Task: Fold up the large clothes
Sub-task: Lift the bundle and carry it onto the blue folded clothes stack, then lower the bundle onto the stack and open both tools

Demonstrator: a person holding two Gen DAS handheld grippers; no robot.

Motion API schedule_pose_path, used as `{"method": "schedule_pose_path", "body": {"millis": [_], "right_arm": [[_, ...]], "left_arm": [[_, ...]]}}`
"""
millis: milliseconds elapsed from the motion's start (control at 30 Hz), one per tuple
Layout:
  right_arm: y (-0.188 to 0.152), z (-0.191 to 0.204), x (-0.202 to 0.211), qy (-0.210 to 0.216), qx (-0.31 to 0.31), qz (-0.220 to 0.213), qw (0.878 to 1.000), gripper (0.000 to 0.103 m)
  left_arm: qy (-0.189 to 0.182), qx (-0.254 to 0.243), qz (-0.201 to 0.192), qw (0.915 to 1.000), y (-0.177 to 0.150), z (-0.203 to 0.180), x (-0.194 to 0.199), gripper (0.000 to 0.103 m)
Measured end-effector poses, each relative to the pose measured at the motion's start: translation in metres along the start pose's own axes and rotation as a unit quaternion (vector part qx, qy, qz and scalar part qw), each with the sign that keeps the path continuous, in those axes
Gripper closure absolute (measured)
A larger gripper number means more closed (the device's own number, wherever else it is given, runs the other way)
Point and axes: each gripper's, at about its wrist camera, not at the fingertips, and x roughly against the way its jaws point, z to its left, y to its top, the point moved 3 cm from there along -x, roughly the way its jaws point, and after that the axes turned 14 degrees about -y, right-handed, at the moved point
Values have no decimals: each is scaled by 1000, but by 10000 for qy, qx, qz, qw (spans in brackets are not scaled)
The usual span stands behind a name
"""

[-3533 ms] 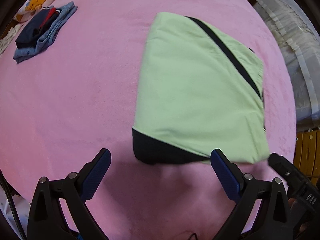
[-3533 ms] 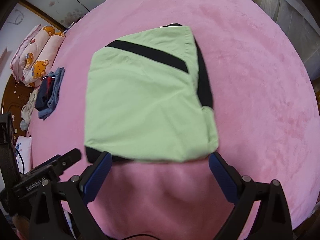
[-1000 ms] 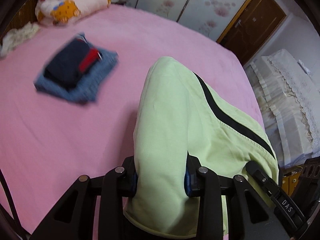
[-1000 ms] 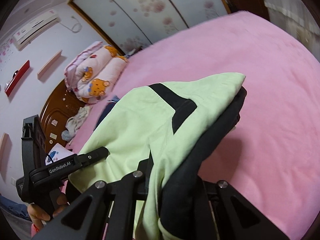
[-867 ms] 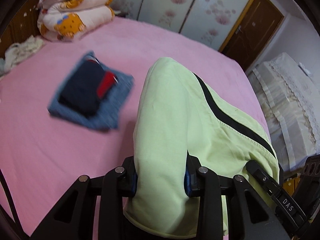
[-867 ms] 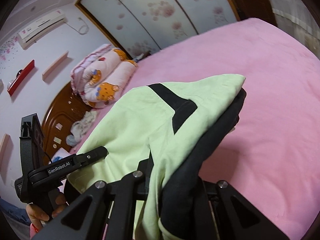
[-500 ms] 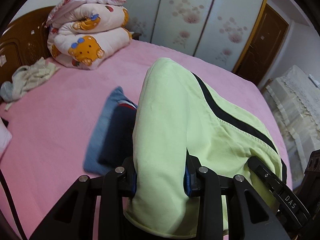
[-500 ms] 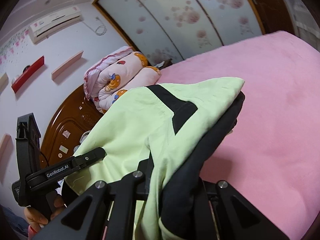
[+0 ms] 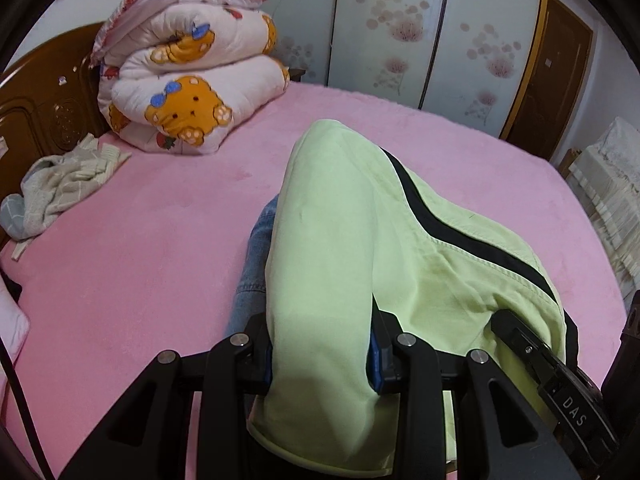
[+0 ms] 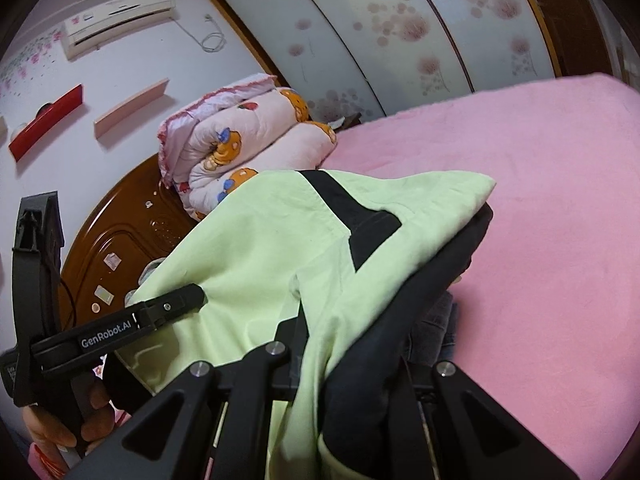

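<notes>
A folded light-green garment with black stripes hangs in the air between both grippers, over the pink bed. My left gripper is shut on its near left edge, the cloth bunched between the blue pads. My right gripper is shut on the other near edge, where green and black layers pass between the fingers. Under the garment a folded blue denim piece lies on the bed, mostly hidden. The left gripper's body and a hand show at the left of the right wrist view.
A rolled bear-print quilt sits by the wooden headboard. A crumpled pale cloth lies at the bed's left edge. Flowered wardrobe doors stand behind the bed. White lace-covered furniture is beside the bed at the right.
Both grippers carried the green garment across the bed toward the headboard. The blue denim stack, earlier to the left of the garment, now lies under it.
</notes>
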Motion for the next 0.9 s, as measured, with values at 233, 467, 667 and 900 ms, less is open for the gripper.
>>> {"method": "schedule_pose_path", "body": {"millis": [233,467,667,900], "right_arm": [[-31,-11,-49,-38,-48,436,9990,95],[-39,-28,-69,-96,-162,747,9970,95],[-48,-27,-69,-335,179,816,9959,92],[-48,-39,-64,-123,-205,1029,9944,81]], "left_arm": [[134,206,223,9994,-30,32,-44,70],[-84,594,204,9980,-44,54,-51,64],[82,493,246,9984,-50,50,-51,58],[105,656,98,9977,-54,54,-38,44]]}}
